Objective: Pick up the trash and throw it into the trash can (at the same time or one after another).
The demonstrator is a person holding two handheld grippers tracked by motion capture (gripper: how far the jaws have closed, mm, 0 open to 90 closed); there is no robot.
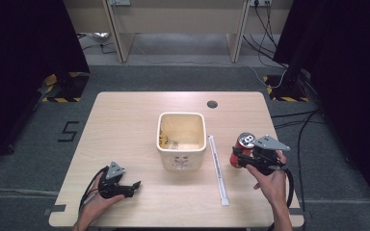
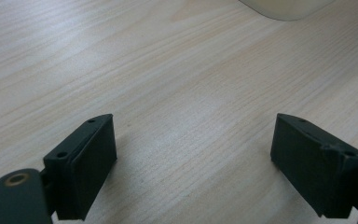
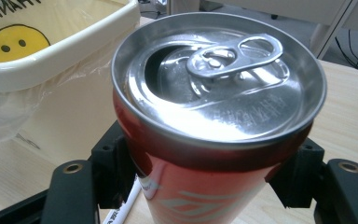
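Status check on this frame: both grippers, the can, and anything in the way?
Right gripper shut on red can, tab already open. Left gripper open, low over bare table. Cream bin beside can; wrapped straw on table between them.

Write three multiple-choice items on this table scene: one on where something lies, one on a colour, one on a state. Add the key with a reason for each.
1. Where does the long white wrapped straw lie?
A. inside the bin
B. on the table between the cream bin and the can
C. on the floor

2. What colour is the side of the can?
A. red
B. blue
C. green

3. How is the left gripper?
A. shut on the straw
B. shut on the can
C. open with nothing between its jaws

Key: 1 B, the high view shows it flat on the table, right of the cream bin and left of the can. 2 A, the right gripper view shows a red wall under the silver top, held by the right gripper. 3 C, the left gripper view shows its jaws wide apart over bare wood.
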